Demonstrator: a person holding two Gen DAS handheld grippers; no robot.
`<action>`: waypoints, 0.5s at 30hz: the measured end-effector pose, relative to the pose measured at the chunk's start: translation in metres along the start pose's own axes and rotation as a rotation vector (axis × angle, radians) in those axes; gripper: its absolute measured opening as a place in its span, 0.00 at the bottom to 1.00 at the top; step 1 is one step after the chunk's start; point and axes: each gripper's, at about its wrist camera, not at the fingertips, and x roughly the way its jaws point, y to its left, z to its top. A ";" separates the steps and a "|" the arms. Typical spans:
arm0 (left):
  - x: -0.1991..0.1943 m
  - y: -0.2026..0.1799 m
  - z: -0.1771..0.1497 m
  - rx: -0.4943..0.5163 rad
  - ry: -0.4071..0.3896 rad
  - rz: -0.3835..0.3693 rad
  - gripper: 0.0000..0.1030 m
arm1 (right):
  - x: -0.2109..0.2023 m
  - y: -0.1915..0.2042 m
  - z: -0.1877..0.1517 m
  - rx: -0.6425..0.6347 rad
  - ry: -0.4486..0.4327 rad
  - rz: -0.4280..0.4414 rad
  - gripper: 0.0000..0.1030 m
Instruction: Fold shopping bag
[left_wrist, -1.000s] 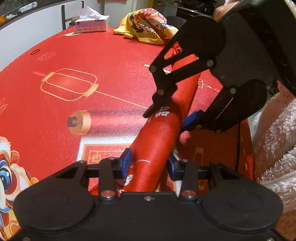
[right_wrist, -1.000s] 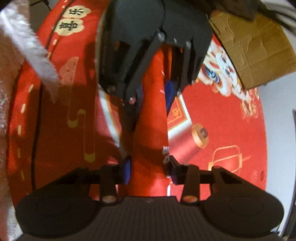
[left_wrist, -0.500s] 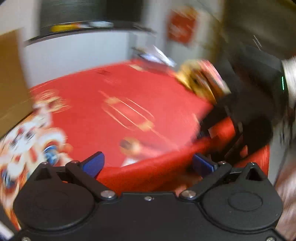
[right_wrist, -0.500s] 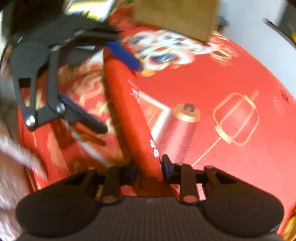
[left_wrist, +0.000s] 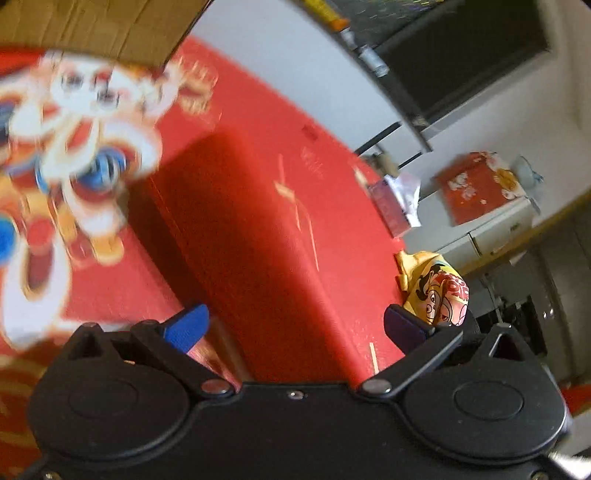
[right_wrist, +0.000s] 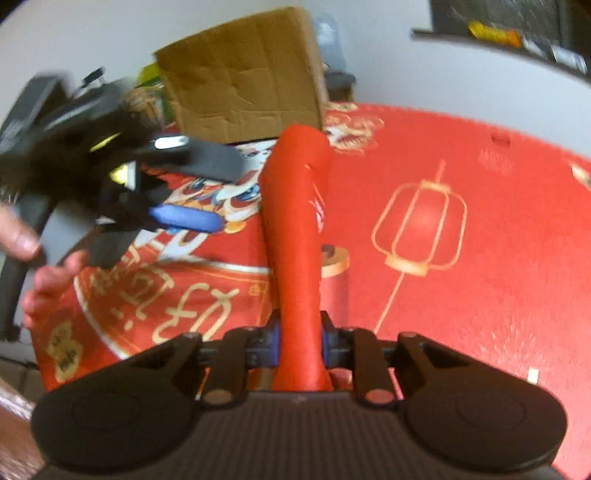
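The red shopping bag, rolled into a long tube, sticks out away from my right gripper over the red tablecloth. The right jaws are closing, with both blue pads pressed on the tube's near end. My left gripper hangs to the left of the tube's far end, apart from it and blurred. In the left wrist view my left gripper stands wide open. A dark red band, which looks like the bag, runs between its pads without touching them.
A cardboard box stands at the table's far edge. A yellow printed bag and a tissue pack lie near another edge. The person's fingers hold the left gripper. The red tablecloth with lantern prints spreads to the right.
My left gripper let go of the bag, opened wide, rolled and drew off to the side. My right gripper rolled with the bag and squeezed it tighter.
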 end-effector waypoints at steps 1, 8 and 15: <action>0.004 0.001 0.000 -0.018 0.013 0.002 0.99 | -0.001 0.003 -0.001 -0.011 -0.012 0.004 0.17; 0.024 0.011 0.000 -0.144 0.047 0.024 0.99 | -0.011 0.017 -0.007 -0.086 -0.127 -0.014 0.17; 0.035 0.022 -0.002 -0.233 0.059 0.059 1.00 | -0.009 0.028 -0.005 -0.226 -0.123 -0.030 0.17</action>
